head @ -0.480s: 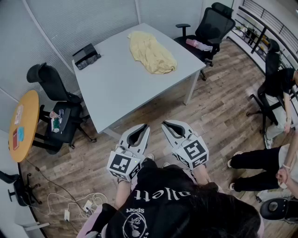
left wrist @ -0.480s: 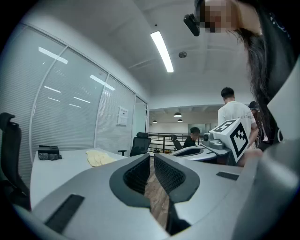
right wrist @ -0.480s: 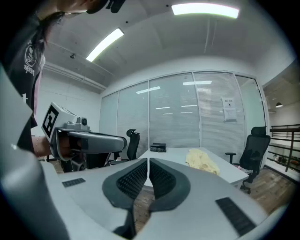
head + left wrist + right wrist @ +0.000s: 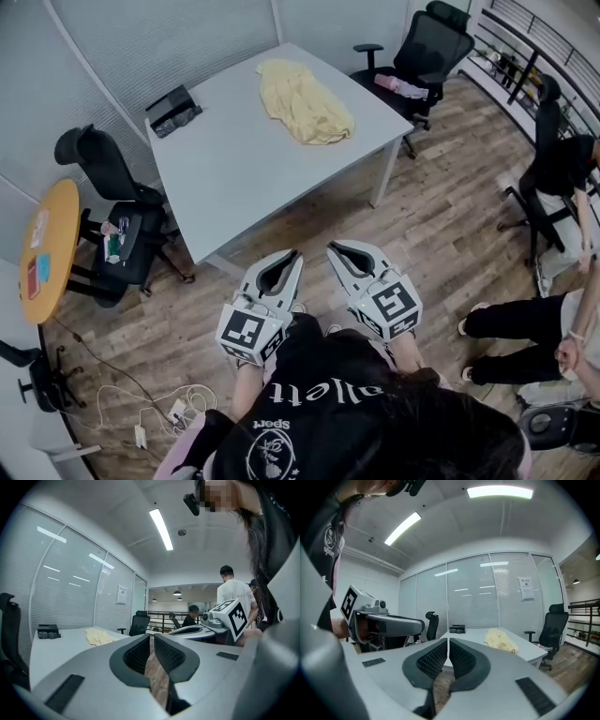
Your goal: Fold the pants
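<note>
Pale yellow pants lie crumpled at the far right part of a white table. They also show as a small yellow heap in the left gripper view and the right gripper view. My left gripper and right gripper hang side by side over the wooden floor, well short of the table's near edge. Both are shut with nothing between the jaws, tips touching in the left gripper view and the right gripper view.
A black box sits at the table's far left corner. Black office chairs stand at the left and behind the table. A round orange table is at the far left. People sit at the right. Cables lie on the floor.
</note>
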The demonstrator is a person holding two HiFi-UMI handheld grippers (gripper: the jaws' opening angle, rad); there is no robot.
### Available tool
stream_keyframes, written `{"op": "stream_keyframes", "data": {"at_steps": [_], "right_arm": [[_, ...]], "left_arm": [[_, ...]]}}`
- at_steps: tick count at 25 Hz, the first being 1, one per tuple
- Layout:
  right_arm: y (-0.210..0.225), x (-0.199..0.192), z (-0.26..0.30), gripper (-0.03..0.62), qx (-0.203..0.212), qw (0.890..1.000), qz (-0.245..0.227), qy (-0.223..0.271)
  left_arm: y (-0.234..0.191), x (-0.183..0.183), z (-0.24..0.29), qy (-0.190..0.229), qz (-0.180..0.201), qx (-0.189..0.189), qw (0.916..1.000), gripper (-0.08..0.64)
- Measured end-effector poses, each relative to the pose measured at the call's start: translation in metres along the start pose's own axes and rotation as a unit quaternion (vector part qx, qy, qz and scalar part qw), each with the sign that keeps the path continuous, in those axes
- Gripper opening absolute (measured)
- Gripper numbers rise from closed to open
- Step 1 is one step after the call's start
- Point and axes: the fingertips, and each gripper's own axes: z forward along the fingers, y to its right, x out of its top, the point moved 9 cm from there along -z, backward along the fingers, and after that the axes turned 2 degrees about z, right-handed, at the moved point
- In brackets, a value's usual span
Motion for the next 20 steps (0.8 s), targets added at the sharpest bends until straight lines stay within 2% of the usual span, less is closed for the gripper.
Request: {"op": "stream_keyframes", "data": {"at_steps": [12, 20], "right_arm": [[0.009, -0.010, 0.000, 0.031, 0.000, 1.000, 0.027, -0.003], [0.022, -0.016, 0.008, 0.031, -0.007, 0.999, 0.041, -0.013]], "left_arm": [[0.002, -0.003, 0.006, -0.018, 0.000, -0.003, 0.9998, 0.048], [-0.006, -0.007, 0.026, -0.032, -0.006, -0.019, 0.9993, 0.048]]}}
